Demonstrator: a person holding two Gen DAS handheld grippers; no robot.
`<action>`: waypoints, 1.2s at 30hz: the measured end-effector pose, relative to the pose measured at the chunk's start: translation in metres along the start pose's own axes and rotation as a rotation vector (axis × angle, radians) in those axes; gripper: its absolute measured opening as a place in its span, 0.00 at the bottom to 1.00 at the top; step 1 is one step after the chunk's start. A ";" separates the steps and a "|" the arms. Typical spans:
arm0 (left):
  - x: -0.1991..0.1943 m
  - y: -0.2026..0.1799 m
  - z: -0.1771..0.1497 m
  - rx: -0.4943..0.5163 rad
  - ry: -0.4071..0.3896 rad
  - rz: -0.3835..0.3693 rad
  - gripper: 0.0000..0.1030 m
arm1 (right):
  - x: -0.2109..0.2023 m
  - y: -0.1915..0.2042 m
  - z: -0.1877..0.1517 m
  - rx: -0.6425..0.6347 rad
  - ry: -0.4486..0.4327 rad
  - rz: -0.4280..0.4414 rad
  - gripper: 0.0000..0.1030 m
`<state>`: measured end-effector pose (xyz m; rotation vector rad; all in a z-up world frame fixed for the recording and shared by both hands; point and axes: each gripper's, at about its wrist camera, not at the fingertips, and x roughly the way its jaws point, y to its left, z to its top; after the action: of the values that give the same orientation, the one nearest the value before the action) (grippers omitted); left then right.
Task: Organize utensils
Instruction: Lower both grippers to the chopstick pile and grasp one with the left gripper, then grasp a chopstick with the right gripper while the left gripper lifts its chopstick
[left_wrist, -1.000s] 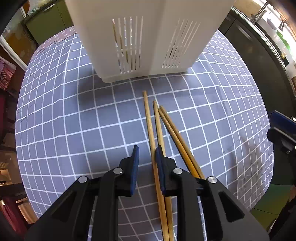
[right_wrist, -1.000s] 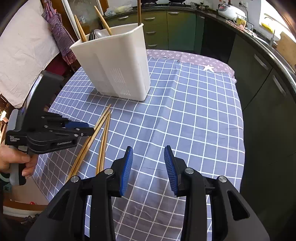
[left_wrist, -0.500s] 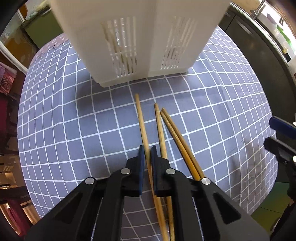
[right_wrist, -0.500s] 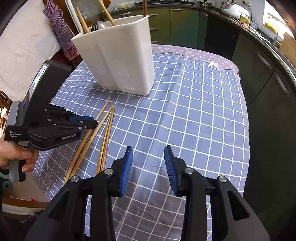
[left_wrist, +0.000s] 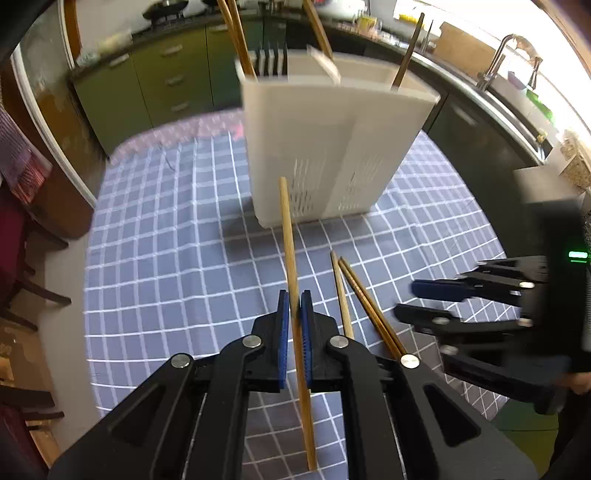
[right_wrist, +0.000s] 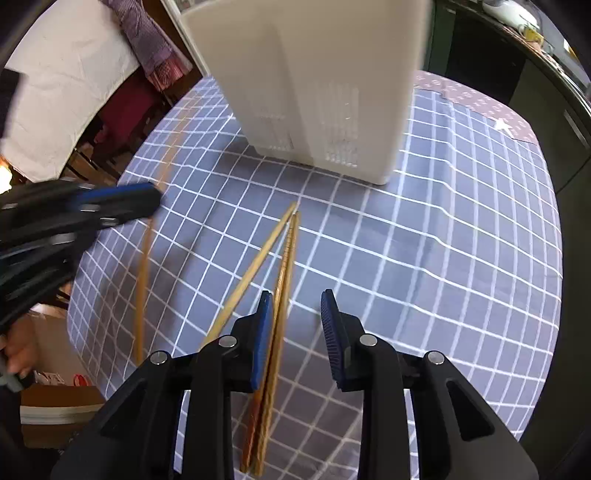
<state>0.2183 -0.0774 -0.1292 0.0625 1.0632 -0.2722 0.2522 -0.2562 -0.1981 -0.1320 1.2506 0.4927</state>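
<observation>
My left gripper (left_wrist: 294, 306) is shut on one wooden chopstick (left_wrist: 290, 236) and holds it raised above the cloth, its tip towards the white utensil holder (left_wrist: 332, 147). Three more chopsticks (left_wrist: 354, 291) lie on the cloth to its right. My right gripper (right_wrist: 295, 306) hangs low over them with its jaws closing. A pair of chopsticks (right_wrist: 284, 280) lies between the jaws, against the left pad, and the right pad stands clear of them. A third chopstick (right_wrist: 251, 273) lies just outside the left finger. In the right wrist view the left gripper (right_wrist: 110, 203) is blurred at the left.
The holder (right_wrist: 314, 92) stands at the far side of the checked blue-grey tablecloth (right_wrist: 443, 258), with several utensils upright in it. Green cabinets (left_wrist: 166, 81) and a sink counter (left_wrist: 509, 85) lie behind. A chair (left_wrist: 22, 258) stands past the table's left edge.
The left gripper shut on one chopstick and lifted it off the cloth. The right gripper moved left and down over the remaining chopsticks, and its jaws narrowed.
</observation>
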 end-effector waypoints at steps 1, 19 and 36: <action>-0.007 0.002 -0.001 0.002 -0.019 -0.002 0.06 | 0.004 0.002 0.002 -0.003 0.007 -0.010 0.24; -0.049 0.010 -0.010 0.028 -0.140 0.010 0.06 | 0.040 0.023 0.013 -0.046 0.077 -0.102 0.20; -0.059 0.006 -0.013 0.037 -0.162 0.027 0.06 | 0.056 0.049 0.023 -0.085 0.061 -0.132 0.06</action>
<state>0.1821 -0.0583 -0.0850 0.0864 0.8957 -0.2675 0.2637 -0.1883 -0.2348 -0.3014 1.2712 0.4302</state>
